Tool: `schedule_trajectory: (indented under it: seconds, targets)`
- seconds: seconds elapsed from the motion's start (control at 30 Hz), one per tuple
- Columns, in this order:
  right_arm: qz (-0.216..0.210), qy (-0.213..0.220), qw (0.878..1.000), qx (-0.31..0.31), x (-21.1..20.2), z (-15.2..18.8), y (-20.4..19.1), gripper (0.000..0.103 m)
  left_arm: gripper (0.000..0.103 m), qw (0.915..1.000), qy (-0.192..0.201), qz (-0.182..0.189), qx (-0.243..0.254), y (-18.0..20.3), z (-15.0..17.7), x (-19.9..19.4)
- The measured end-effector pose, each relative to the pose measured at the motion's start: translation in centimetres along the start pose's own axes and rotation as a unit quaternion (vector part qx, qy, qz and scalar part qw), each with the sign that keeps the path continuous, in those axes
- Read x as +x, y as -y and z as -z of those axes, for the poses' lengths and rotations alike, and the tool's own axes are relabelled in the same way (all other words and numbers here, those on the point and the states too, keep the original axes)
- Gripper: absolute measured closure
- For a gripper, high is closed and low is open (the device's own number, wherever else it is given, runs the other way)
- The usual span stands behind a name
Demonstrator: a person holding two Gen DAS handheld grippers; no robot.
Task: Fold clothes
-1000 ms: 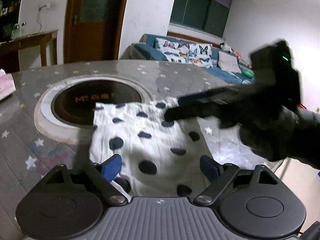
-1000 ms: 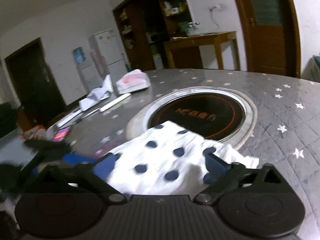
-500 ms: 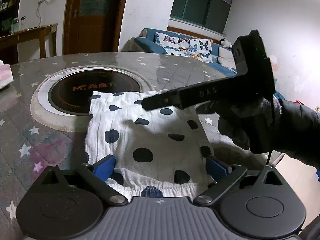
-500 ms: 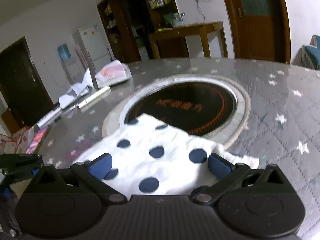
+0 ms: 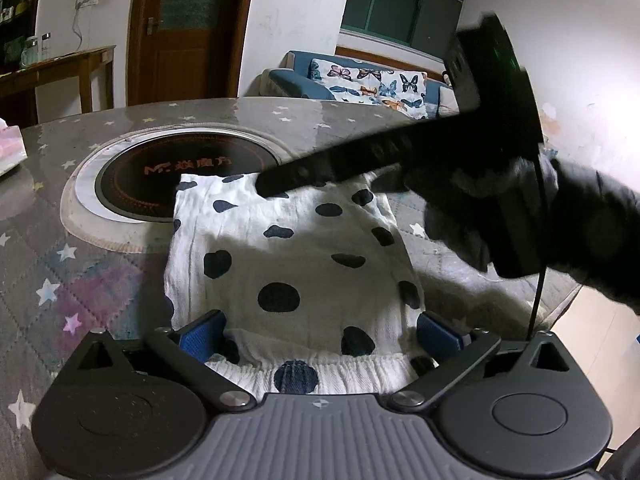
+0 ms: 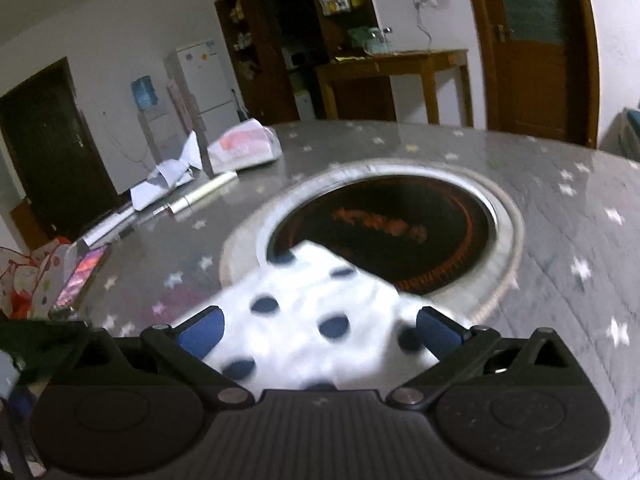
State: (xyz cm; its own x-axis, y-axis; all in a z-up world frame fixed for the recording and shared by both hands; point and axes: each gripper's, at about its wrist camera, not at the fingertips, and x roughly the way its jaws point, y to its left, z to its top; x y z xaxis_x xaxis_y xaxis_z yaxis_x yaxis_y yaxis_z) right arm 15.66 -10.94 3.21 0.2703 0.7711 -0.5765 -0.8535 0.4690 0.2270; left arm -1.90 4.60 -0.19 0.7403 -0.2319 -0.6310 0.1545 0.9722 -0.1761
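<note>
A white garment with dark blue dots point(image 5: 296, 256) lies flat on the star-patterned table, its far edge over the rim of the round cooktop point(image 5: 188, 168). My left gripper point(image 5: 320, 334) is open, low over the garment's near elastic edge. The right gripper's body point(image 5: 400, 160) reaches in from the right above the garment's far edge. In the right wrist view, the right gripper point(image 6: 320, 330) is open over the garment point(image 6: 312, 320), which is blurred.
A tissue pack point(image 6: 244, 148), crumpled paper point(image 6: 168, 176), pens point(image 6: 200, 196) and a phone point(image 6: 82, 276) lie on the table's left side. The table edge point(image 5: 560, 304) runs close on the right. A sofa point(image 5: 360, 84) stands beyond.
The right gripper has swung up and across over the garment's far edge. The left gripper has stayed open over the near edge. The garment lies flatter than a second ago.
</note>
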Motion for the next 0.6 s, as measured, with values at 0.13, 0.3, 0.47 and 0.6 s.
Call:
schedule_trajectory:
  seconds: [0.13, 0.3, 0.47, 0.6]
  targets:
    - [0.009, -0.031, 0.999, -0.014, 2.2, -1.0, -0.6, 0.0, 0.0, 1.0, -0.001, -0.003, -0.001, 0.1, 0.0, 0.1]
    - [0.04, -0.082, 0.995, -0.027, 5.5, -0.7, -0.9, 0.0, 0.0, 1.0, -0.005, -0.006, -0.001, 0.1, 0.0, 0.3]
    - [0.056, -0.081, 0.993, -0.057, 5.3, -0.5, -1.8, 0.0, 0.0, 0.9999, -0.008, -0.007, -0.001, 0.3, -0.1, 0.3]
    - [0.063, -0.058, 0.994, -0.062, 3.2, -0.3, -2.2, 0.0, 0.0, 0.9999, -0.008, -0.007, -0.002, 0.2, 0.0, 0.2]
